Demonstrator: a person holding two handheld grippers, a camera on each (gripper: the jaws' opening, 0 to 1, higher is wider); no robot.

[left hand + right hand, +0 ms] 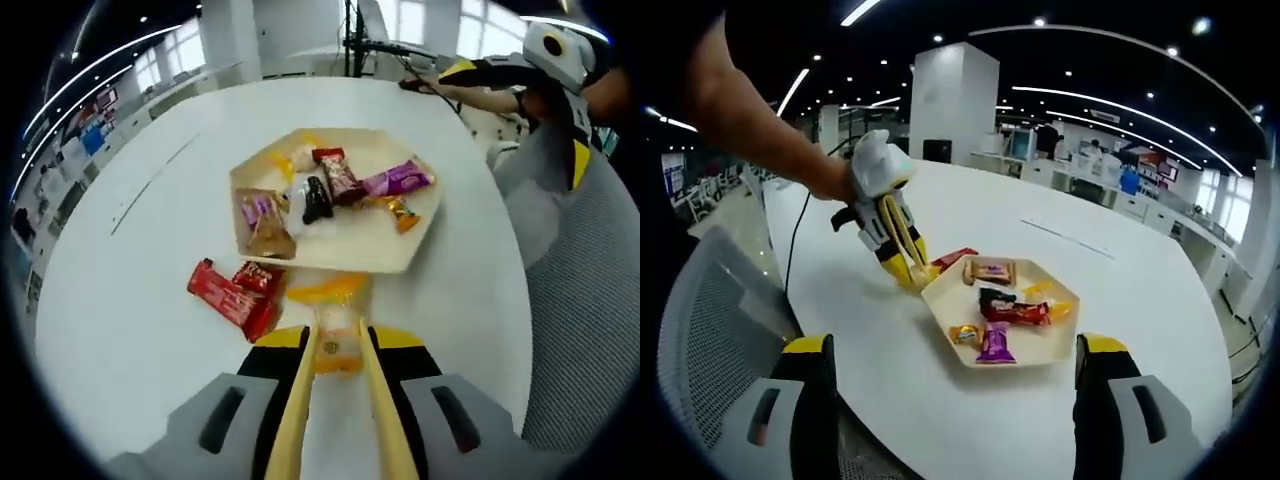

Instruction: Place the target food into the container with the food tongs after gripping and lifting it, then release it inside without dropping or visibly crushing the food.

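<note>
Gripping: left gripper [340, 350] clamps tongs [335, 400] around yellow snack [335, 330], just short of tray [395, 255].
Right gripper [950, 400]: jaws spread, nothing between.
Risk: harder squeeze crushes snack; slack grip drops it before tray.

Bare tabletop [1140, 290] around crowded tray [1045, 345]

A wide white bench [1160, 300] spreads through an open office. Long ceiling light strips [1110, 100] run overhead from twelve toward three o'clock, around a white square pillar [955, 95]. Grey mesh chairs [590, 300] stand at the bench's edge. Bright windows [180, 55] line the far wall near eleven o'clock.
</note>
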